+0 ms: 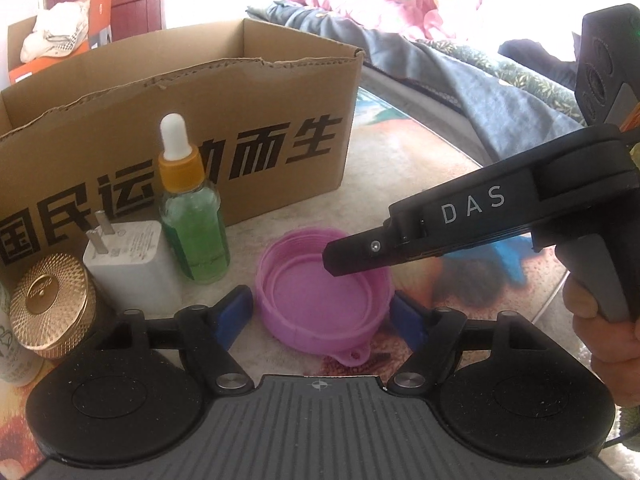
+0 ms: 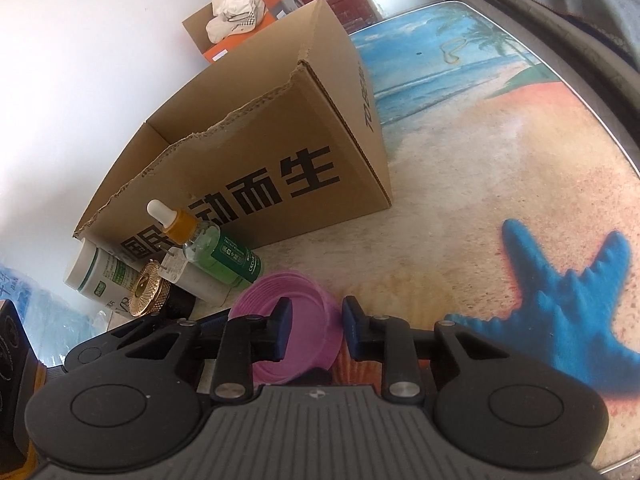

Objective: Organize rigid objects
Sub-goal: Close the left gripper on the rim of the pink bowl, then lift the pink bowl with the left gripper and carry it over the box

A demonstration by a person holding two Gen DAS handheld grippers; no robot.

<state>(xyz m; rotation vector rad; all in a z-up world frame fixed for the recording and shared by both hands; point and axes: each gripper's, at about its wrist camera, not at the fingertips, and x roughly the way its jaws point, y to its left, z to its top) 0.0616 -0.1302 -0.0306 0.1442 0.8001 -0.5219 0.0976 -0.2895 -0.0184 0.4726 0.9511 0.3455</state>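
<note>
Left wrist view: the pink lid (image 1: 324, 300) lies open side up on the beach-print table (image 1: 420, 168), and it sits between the two blue pads of my left claw (image 1: 324, 314). That claw stands wide; the left pad is clear of the lid, while the right pad sits right at its rim and I cannot tell whether it touches. My right claw (image 1: 340, 260) reaches in from the right, tilted downward, with its dark tip over the far right rim of the lid. A hand (image 1: 600, 320) grips its handle at the right edge.

In the right wrist view the lid (image 2: 296, 316) shows between the blue pads of my right claw (image 2: 316, 326). The jaws are narrow. One pad sits inside the lid's bowl, the other outside its wall, so the wall runs between them. Whether the pads press on it I cannot tell.

Just left of the lid stands a green dropper bottle (image 1: 194, 216) with an orange collar and a white bulb. Beside it a white charger plug (image 1: 128, 264) stands with its prongs up. Further left sits a round gold jar lid (image 1: 48, 300), and a white bottle (image 2: 100, 276) lies past that. Behind them all stands an open cardboard box (image 1: 248, 120) with black lettering, its top edge torn. Crumpled bedding (image 1: 460, 72) lies past the table's far side.
</note>
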